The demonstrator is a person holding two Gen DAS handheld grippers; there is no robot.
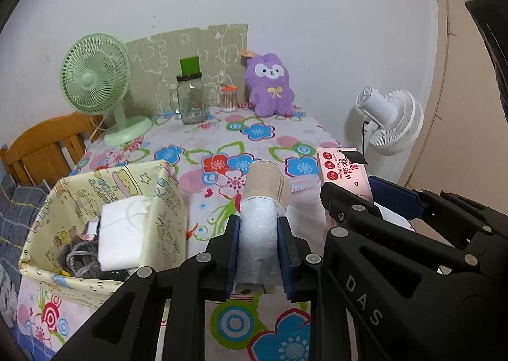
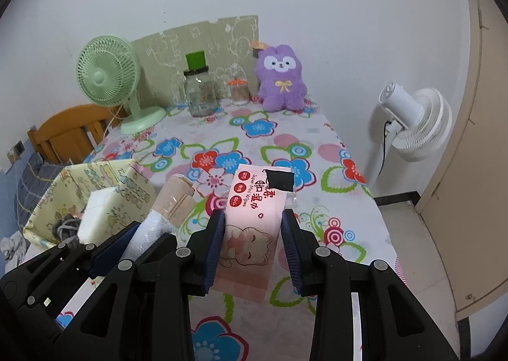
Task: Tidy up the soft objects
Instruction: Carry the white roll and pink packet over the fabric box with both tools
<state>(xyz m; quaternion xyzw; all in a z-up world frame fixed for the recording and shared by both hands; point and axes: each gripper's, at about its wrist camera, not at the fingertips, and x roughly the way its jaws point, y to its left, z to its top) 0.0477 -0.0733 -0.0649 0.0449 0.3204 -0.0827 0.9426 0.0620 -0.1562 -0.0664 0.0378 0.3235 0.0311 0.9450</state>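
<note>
While both claws are loaded, the sensible order is to work across the frame from the left, where the yellow fabric bin (image 1: 104, 202) sits at the lower left of the left wrist view with a white foam block (image 1: 122, 234) and some grey cord (image 1: 79, 261) already inside it. Just right of the bin, at the bottom centre of that view, the left claw (image 1: 258, 253) is clamped tight on a rolled bundle (image 1: 262, 212), white wrap at the gripped end and tan at the far end, held clear above the flowered worktop (image 1: 197, 139). Further right, the right claw (image 2: 250, 246) grips a pink pack of wet wipes (image 2: 254, 218) by its two long sides, also lifted off the cloth. I judge the step in hand to be carrying both soft things to the bin. Done well, the roll would go first, since it is nearest: swing it left over the bin's open top, keep the pinch firm until it is above the free corner beside the foam block, then let go low. The wipes pack is floppy, so it should be kept level and not squeezed harder. Green fan (image 1: 95, 82), glass jar (image 1: 192, 99) and purple plush (image 1: 270, 86) stand well apart at the upper centre, out of the path
</note>
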